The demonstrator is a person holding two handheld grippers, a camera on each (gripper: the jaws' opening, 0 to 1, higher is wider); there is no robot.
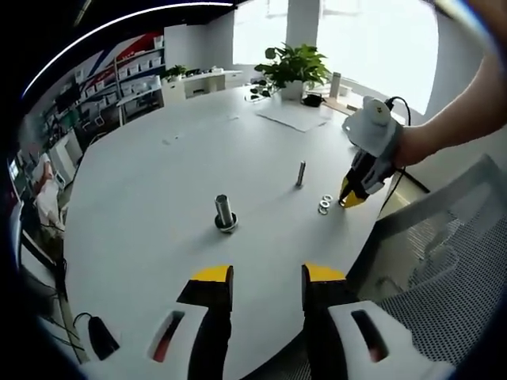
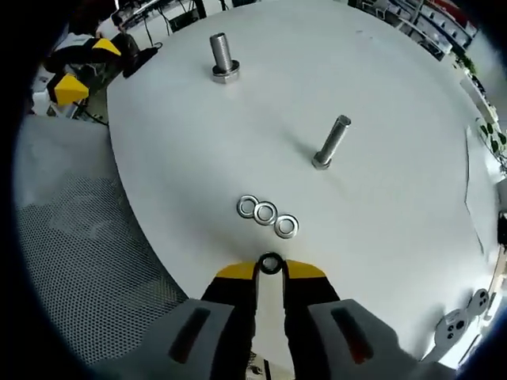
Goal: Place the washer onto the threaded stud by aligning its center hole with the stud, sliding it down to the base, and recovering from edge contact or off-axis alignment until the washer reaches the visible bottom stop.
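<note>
Two threaded studs stand on the white table: a thick one [image 1: 225,212] [image 2: 223,57] on a hex base and a thin one [image 1: 301,173] [image 2: 331,142]. Three washers [image 2: 268,215] [image 1: 325,203] lie in a row on the table. My right gripper [image 2: 270,267] [image 1: 352,199] is shut on a fourth washer [image 2: 270,263], held just off the table's near edge, short of the row. My left gripper [image 1: 268,279] [image 2: 79,67] is open with nothing between its yellow-tipped jaws, hovering at the table's rim in front of the thick stud.
A mesh chair [image 1: 444,261] [image 2: 71,229] sits beside the table edge. A potted plant [image 1: 293,67] and a paper sheet [image 1: 295,115] are at the table's far side. A black cable and mouse-like object [image 1: 99,336] lie near the left rim. Shelves stand beyond.
</note>
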